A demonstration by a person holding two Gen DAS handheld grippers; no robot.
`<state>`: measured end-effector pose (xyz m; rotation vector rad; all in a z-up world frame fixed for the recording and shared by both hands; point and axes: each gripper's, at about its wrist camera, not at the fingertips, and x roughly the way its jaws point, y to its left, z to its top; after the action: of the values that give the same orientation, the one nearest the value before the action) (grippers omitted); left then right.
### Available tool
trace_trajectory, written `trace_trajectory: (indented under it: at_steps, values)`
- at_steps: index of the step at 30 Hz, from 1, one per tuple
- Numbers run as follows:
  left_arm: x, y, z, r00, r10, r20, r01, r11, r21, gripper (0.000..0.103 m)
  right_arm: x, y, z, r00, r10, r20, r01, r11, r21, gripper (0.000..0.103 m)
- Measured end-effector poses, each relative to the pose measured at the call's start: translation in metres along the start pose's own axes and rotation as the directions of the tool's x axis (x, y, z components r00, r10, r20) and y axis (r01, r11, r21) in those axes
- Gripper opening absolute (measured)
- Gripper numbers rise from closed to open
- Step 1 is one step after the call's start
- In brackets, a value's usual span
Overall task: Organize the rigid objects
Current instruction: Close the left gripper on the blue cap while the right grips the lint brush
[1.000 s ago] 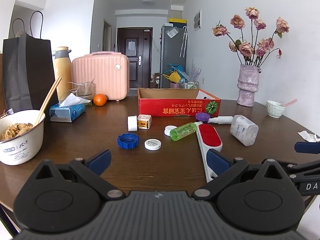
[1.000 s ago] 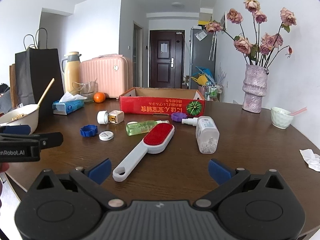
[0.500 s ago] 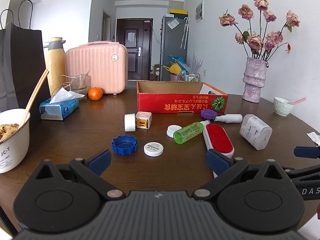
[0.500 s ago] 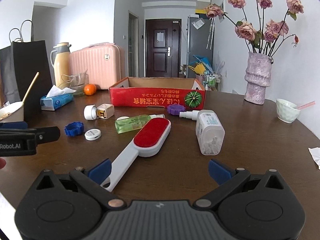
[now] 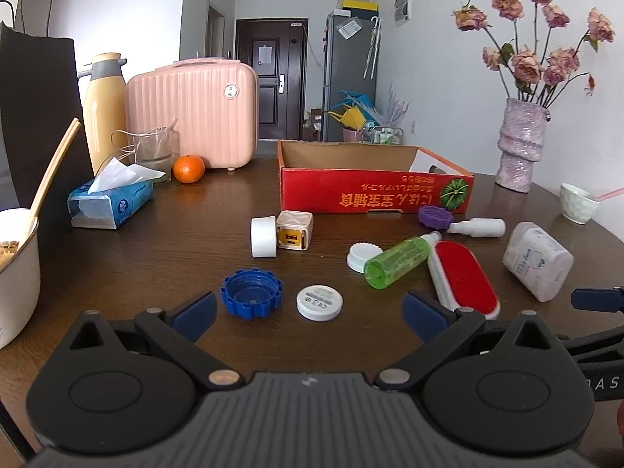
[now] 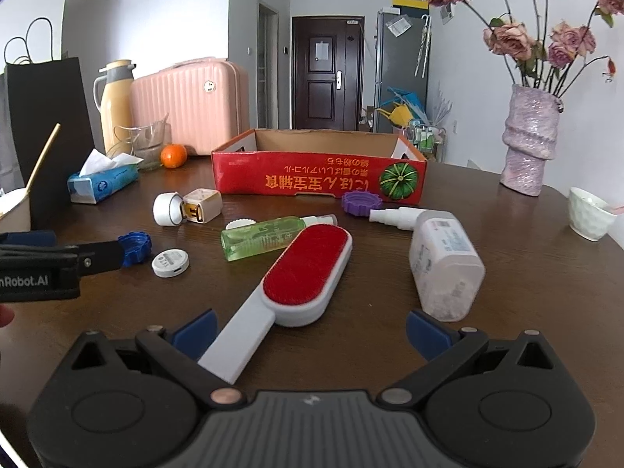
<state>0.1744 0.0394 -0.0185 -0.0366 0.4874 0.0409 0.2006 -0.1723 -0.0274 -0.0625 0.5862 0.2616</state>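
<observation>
Small items lie scattered on a dark wooden table in front of an open red cardboard box [image 5: 374, 195] [image 6: 318, 177]. My left gripper [image 5: 308, 312] is open and empty just short of a blue cap [image 5: 251, 292] and a white round disc [image 5: 319, 302]. My right gripper [image 6: 310, 331] is open and empty over the handle of a red and white lint brush [image 6: 304, 273] [image 5: 460, 277]. Nearby lie a green bottle [image 6: 265, 236] [image 5: 397, 261], a white pill bottle [image 6: 444, 263] [image 5: 536, 259], a purple cap [image 6: 358, 202], a small white spray bottle [image 6: 397, 216] and a beige charger cube [image 5: 294, 230].
A noodle bowl with chopsticks [image 5: 15, 269], a tissue pack [image 5: 111, 202], an orange [image 5: 189, 169], a pink case [image 5: 195, 113] and a thermos [image 5: 103, 109] stand at the left. A vase of dried roses [image 6: 530, 140] and a small white cup [image 6: 591, 214] stand at the right.
Both grippers have moved forward and lower toward the scattered items, which now look closer. The right gripper now stands over the lint brush handle. Both stay open.
</observation>
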Motion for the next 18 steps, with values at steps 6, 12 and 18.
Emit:
trace_trajectory:
  at_steps: [6,12,18]
  values:
    - [0.020,0.006,0.006,1.000,0.015,-0.025,-0.015,1.000,-0.005,0.103,0.026,0.006,0.013,1.000,0.006,-0.026,-0.007,1.000,-0.011,0.103]
    - [0.034,0.014,0.015,0.999,0.033,-0.030,-0.034,0.999,-0.013,0.103,0.052,0.011,0.027,0.998,0.001,-0.062,-0.002,1.000,-0.016,0.103]
    - [0.045,0.020,0.016,0.998,0.046,-0.049,-0.047,0.998,-0.029,0.103,0.080,0.016,0.033,0.994,-0.043,-0.102,0.043,0.999,0.001,0.103]
